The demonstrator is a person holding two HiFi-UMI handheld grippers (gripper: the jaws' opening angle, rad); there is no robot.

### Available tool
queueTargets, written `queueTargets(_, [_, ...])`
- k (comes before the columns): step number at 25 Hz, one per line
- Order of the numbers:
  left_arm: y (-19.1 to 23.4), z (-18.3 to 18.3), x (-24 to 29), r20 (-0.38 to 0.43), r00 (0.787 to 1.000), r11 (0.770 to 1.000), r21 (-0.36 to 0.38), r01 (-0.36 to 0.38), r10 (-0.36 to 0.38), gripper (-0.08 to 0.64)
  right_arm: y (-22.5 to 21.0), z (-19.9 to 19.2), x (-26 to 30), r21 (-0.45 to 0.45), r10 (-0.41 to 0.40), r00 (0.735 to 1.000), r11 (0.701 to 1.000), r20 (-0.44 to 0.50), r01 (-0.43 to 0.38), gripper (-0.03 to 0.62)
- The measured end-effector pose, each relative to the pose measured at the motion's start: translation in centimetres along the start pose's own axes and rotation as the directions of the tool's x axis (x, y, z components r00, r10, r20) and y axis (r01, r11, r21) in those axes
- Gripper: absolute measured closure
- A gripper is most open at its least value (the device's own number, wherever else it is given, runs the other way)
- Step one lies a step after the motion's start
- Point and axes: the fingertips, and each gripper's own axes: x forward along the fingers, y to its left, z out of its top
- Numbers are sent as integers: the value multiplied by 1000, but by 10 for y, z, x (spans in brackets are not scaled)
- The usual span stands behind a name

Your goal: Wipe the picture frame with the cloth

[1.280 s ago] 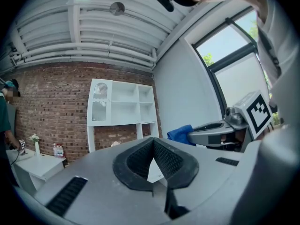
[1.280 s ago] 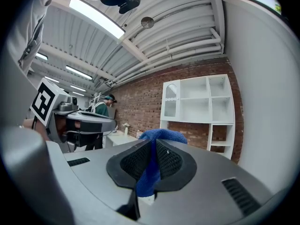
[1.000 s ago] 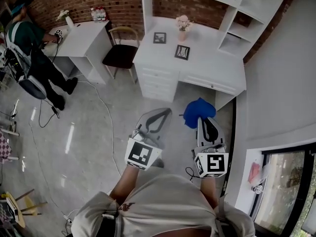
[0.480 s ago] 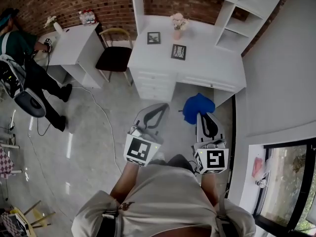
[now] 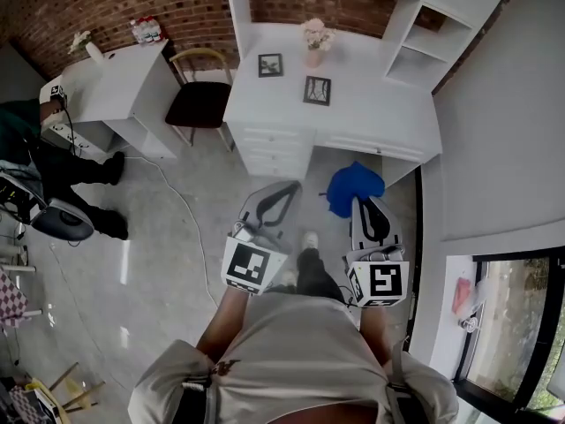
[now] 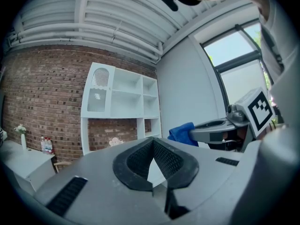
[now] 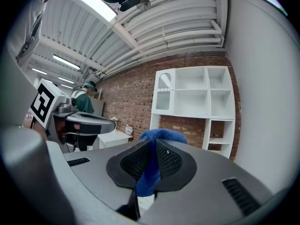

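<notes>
Two sets of jaws first: how do they stand?

– The right gripper (image 7: 153,143) has its jaws pressed together on the blue cloth (image 7: 151,170). A fold runs down between the ribbed pads, and a bunch of it bulges out past the tips. The left gripper (image 6: 153,142) has its tips touching, with nothing between them.

How are the two held?

– Side by side in front of the person's body, both pointing forward, each with its marker cube nearest the chest. A shoe (image 5: 309,239) shows on the grey floor (image 5: 159,263) between them.

Where is the picture frame?

– I see two dark ones on the white desk (image 5: 388,117) ahead. The back frame (image 5: 270,64) is beside a vase of pink flowers (image 5: 313,42), and the front frame (image 5: 317,90) is nearer the desk's edge. I cannot tell whether they stand or lie. The cloth is out in front of the desk, well apart from both, and neither gripper is near them.

What lies further out?

– A white shelf unit (image 5: 441,25) rises from the desk against a brick wall (image 5: 177,7). A chair (image 5: 201,95) with a dark seat stands between this desk and a second white desk (image 5: 115,82). Another person (image 5: 44,157) is at the far left, partly cut off, and a cable (image 5: 190,228) trails across the floor. A window (image 5: 512,325) shows at the lower right.
</notes>
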Motion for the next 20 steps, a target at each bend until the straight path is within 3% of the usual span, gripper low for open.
queueTargets(20, [55, -8, 83, -28, 997, 997, 1, -77, 77, 565, -45, -3, 92, -1, 78, 997, 997, -4, -78, 569])
